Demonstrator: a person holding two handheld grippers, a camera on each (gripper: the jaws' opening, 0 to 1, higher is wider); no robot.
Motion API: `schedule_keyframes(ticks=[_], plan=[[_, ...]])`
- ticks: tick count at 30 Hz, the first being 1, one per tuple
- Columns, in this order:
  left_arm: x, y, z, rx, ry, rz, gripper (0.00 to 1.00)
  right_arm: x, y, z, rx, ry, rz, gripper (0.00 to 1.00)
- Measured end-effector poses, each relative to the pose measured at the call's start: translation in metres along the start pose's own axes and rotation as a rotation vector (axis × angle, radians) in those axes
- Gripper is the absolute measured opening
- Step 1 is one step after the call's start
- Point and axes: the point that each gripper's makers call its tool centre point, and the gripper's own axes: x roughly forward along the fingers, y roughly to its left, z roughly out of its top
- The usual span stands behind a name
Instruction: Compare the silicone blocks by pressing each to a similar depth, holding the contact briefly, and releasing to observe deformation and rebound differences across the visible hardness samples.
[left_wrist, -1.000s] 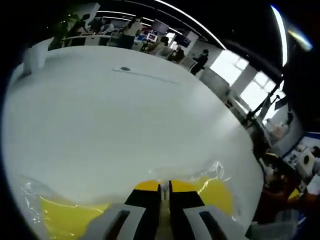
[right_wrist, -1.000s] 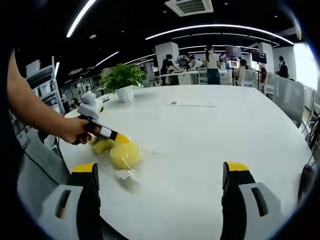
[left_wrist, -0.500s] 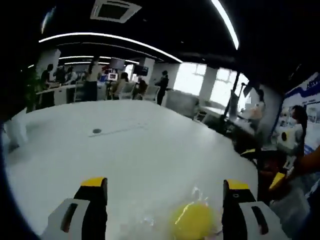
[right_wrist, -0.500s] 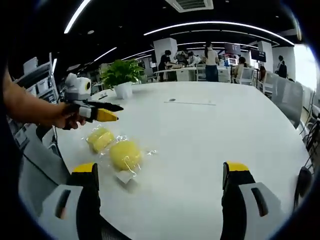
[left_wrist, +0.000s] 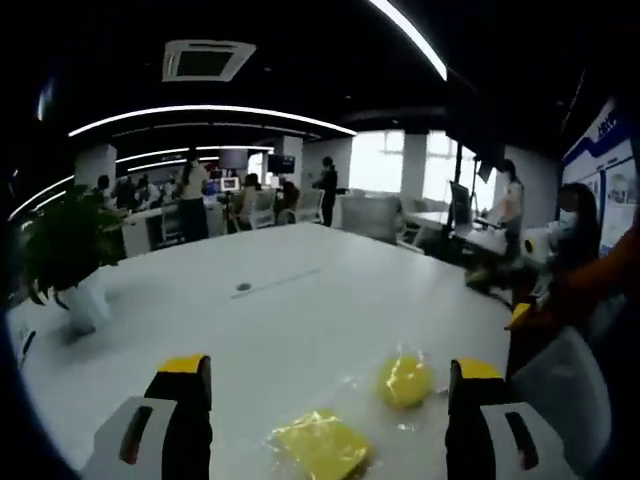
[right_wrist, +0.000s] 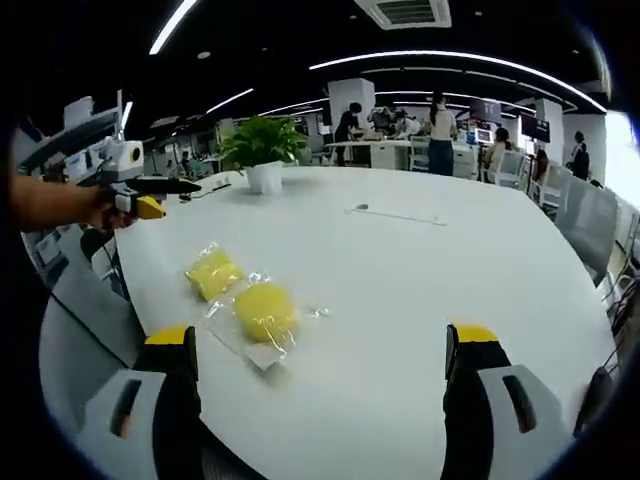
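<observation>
Two yellow silicone blocks in clear wrap lie on the white table (right_wrist: 420, 260). The squarish block (left_wrist: 318, 444) (right_wrist: 213, 272) sits between my left gripper's jaws in the left gripper view. The round block (left_wrist: 405, 380) (right_wrist: 265, 310) lies beside it. My left gripper (left_wrist: 325, 425) is open, raised above the blocks and apart from them; in the right gripper view it appears at the far left (right_wrist: 135, 195), held by a hand. My right gripper (right_wrist: 322, 375) is open over the table, the round block just left of its middle, nothing between the jaws.
A potted plant (right_wrist: 262, 155) (left_wrist: 70, 260) stands on the table beyond the blocks. A small dark disc with a thin line (right_wrist: 362, 209) lies mid-table. Chairs and people fill the office behind. The table's near edge curves at the left of the right gripper view.
My left gripper, shut and pressed on a block a second ago, has opened, lifted off and drawn back leftward. Both blocks lie free. The right gripper barely moved.
</observation>
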Motion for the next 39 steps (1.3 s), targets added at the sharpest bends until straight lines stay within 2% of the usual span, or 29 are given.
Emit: schedule_keyframes(ticks=[2,4,5,8,10,13,17,20,23,25,29,34,35,39], plan=[[-0.015,0.003,-0.003,-0.012,-0.009,0.004,1.00,-0.002,0.003,0.004,-0.011,-0.014,0.009,0.97],[-0.026,0.006,0.000,-0.034,-0.076,0.017,1.00,-0.004,0.006,0.006,-0.018,-0.014,0.013,0.97],[-0.030,0.009,-0.003,-0.022,-0.081,0.027,1.00,-0.004,0.006,0.006,-0.017,-0.018,0.015,0.97],[-0.040,0.011,-0.024,-0.037,-0.025,0.032,1.00,-0.008,0.005,0.003,-0.002,-0.022,0.013,0.97],[-0.049,0.008,-0.033,0.018,-0.012,0.022,1.00,-0.012,0.000,0.000,0.014,-0.031,-0.013,0.97],[-0.061,0.011,-0.046,-0.059,0.012,0.043,1.00,-0.017,-0.005,-0.007,0.042,-0.040,-0.031,0.97],[-0.071,0.016,-0.054,-0.095,-0.011,0.059,1.00,-0.018,0.004,-0.020,0.025,-0.011,-0.020,0.97],[-0.075,0.018,-0.064,-0.097,0.004,0.065,1.00,-0.020,0.009,-0.022,0.013,-0.016,-0.021,0.97],[-0.079,0.018,-0.067,-0.104,-0.001,0.069,1.00,-0.023,0.010,-0.025,0.030,-0.002,-0.023,0.97],[-0.082,0.017,-0.068,-0.121,-0.009,0.067,1.00,-0.026,0.012,-0.024,0.046,-0.002,-0.014,0.97],[-0.087,0.016,-0.078,-0.139,0.015,0.075,1.00,-0.029,0.013,-0.017,0.052,-0.012,-0.012,0.97],[-0.089,0.021,-0.076,-0.152,-0.011,0.082,1.00,-0.026,0.010,-0.014,0.059,-0.011,0.000,0.97],[-0.087,0.021,-0.076,-0.173,-0.009,0.081,1.00,-0.026,0.011,-0.014,0.060,-0.012,0.004,0.97],[-0.082,0.021,-0.074,-0.170,-0.004,0.080,1.00,-0.028,0.011,-0.014,0.072,-0.020,-0.007,0.97]])
